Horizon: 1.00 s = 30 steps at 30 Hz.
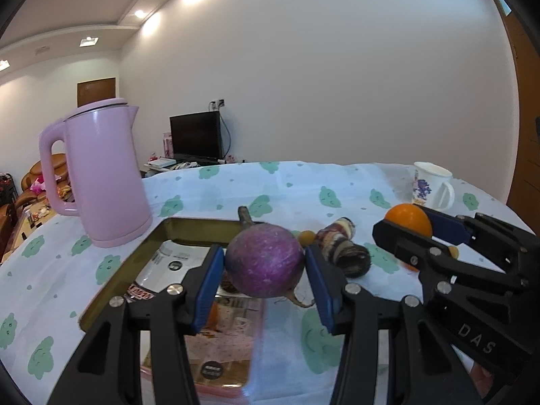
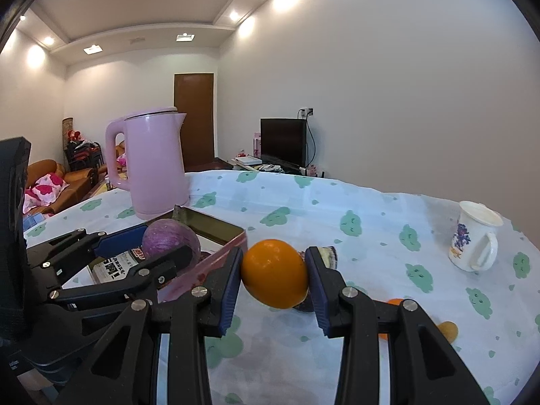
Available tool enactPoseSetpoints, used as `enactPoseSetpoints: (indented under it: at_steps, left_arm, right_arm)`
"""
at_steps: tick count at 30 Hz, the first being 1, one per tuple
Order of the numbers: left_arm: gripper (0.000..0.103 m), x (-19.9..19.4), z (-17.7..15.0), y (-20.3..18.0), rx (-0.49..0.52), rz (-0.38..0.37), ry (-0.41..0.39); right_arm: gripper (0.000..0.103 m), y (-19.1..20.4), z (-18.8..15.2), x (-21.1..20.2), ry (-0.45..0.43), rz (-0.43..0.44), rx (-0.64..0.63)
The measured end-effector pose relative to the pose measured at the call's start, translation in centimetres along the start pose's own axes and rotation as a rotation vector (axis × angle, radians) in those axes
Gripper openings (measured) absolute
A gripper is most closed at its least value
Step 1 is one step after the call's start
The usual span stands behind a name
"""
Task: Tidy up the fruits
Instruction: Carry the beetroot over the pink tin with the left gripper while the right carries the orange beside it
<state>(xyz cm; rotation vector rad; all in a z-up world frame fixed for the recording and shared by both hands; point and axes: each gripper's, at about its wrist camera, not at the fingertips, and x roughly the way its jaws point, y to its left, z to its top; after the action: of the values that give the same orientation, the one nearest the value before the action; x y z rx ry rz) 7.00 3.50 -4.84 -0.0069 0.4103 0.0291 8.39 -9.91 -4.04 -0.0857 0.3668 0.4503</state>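
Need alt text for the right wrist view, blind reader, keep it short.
The right tool grips an orange between its blue pads above a cloud-print tablecloth. At left, the left tool holds a purple round fruit over a pink-walled tray. Behind stand a pink kettle and, far right, a white floral mug.

Ahead of the jaws, past the table, rises a plain white wall (image 2: 388, 84). Against it, straight beyond the jaws in the left view, stands a dark television (image 1: 195, 136) with a cable up to a wall socket (image 2: 306, 112). Up and left of the jaws, recessed ceiling lights (image 2: 236, 15) glow along a stepped ceiling. A brown door (image 2: 194, 118) closes the far end. Far left of the jaws sits an orange-brown sofa (image 2: 64, 182) with a pink flowered cushion (image 2: 45, 185).
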Motion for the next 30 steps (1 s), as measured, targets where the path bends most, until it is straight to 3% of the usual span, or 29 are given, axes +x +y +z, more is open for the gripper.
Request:
enactPoseSetpoints:
  at_steps: [30]
  left_arm:
    - [0.052, 1.2, 0.5, 6.6, -0.015, 0.113, 0.095]
  right_arm:
    - [0.040, 4.4, 2.8, 3.3, 0.044, 0.101, 0.004]
